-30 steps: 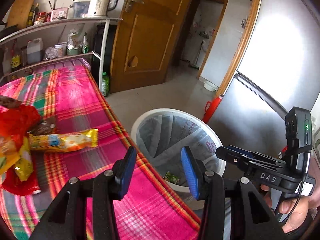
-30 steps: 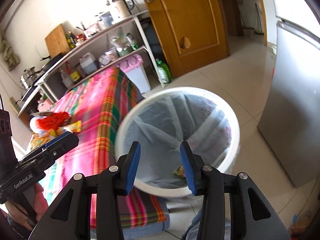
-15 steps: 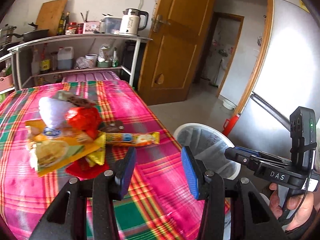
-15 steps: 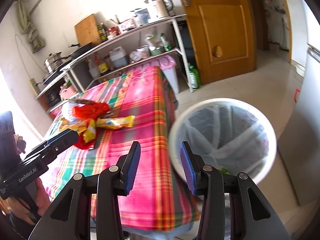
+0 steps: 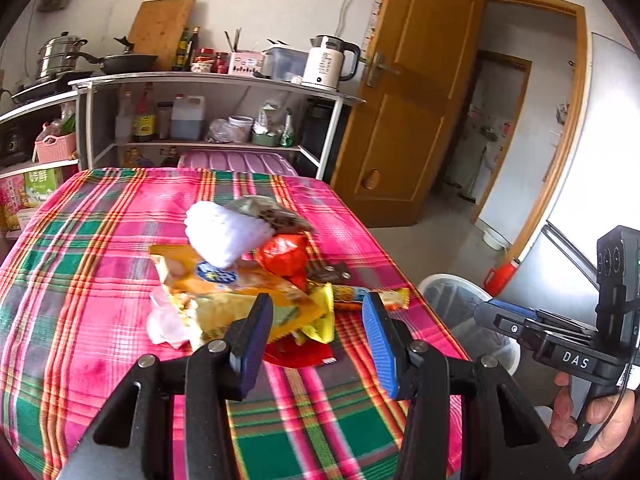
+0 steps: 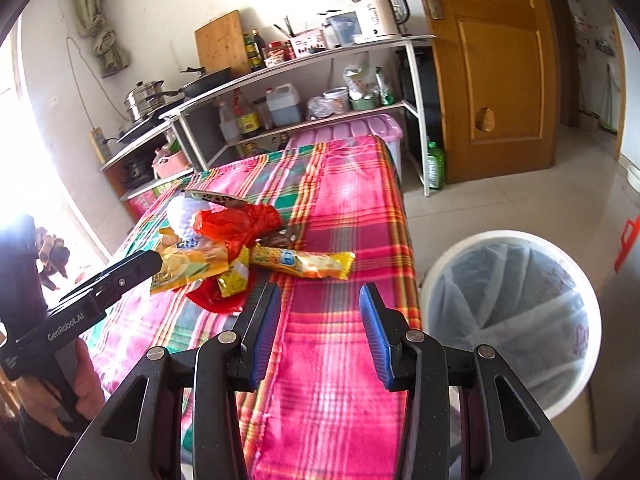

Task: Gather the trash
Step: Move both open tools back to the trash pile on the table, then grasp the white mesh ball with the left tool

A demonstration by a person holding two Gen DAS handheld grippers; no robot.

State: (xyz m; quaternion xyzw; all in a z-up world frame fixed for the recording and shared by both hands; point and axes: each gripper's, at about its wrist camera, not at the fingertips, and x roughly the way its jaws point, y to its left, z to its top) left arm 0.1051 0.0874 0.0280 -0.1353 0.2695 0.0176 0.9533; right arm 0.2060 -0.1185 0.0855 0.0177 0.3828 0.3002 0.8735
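Observation:
A pile of trash lies on the plaid tablecloth [image 5: 80,280]: a white crumpled wad [image 5: 224,232], a red plastic bag [image 5: 284,254], a big orange snack packet [image 5: 224,296] and a long yellow wrapper [image 6: 304,262]. My left gripper [image 5: 316,340] is open and empty just short of the pile. My right gripper [image 6: 320,332] is open and empty over the table's near right part, beside the white lined bin [image 6: 512,320]. The bin also shows in the left wrist view [image 5: 452,300].
Metal shelves [image 5: 216,80] with a kettle, bottles and pans stand behind the table. A wooden door [image 5: 412,120] and a grey fridge [image 5: 600,184] are to the right. A pink-lidded box [image 6: 360,132] sits at the table's far end.
Both grippers have swung away from the bin toward the table. The trash pile is now straight ahead of the left gripper. Both stay open.

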